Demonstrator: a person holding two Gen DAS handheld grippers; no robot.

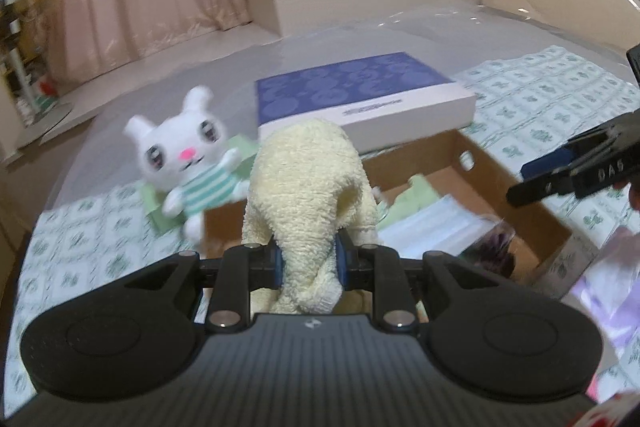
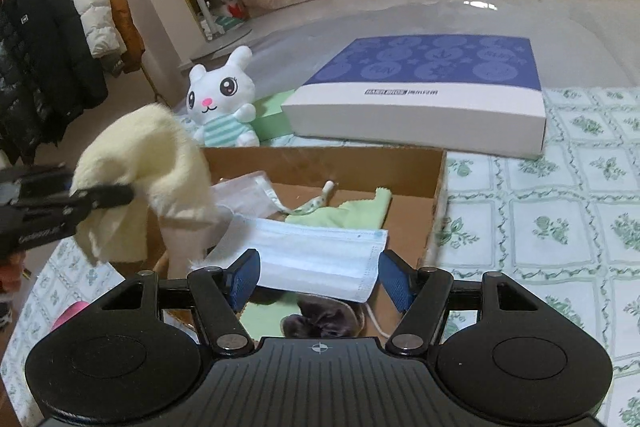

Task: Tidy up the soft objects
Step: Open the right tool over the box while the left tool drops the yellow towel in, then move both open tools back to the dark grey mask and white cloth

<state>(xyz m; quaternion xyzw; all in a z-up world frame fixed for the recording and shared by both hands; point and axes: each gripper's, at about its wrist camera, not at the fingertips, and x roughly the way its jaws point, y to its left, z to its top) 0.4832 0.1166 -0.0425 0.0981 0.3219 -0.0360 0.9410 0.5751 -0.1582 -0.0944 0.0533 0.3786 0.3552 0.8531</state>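
The left gripper has its jaws pinched on a pale yellow towel, w/ the cloth bunched up between the blue pads and humped above them, so it's off the bed and hanging over the near-left part of the cardboard box. From the right wrist view the same towel droops on both sides of that gripper, a loose end dangling down.

The right gripper has its jaws spread wide w/ nothing between them, sitting just above a white face mask that lies flat in the box. Also in the box: a light green cloth behind the mask, a dark fuzzy thing near the front, can't tell what it is tbh.

Behind the box, a white bunny plush in a striped shirt sits on the bed, next to a blue and white flat box. The bedsheet is a green floral print.
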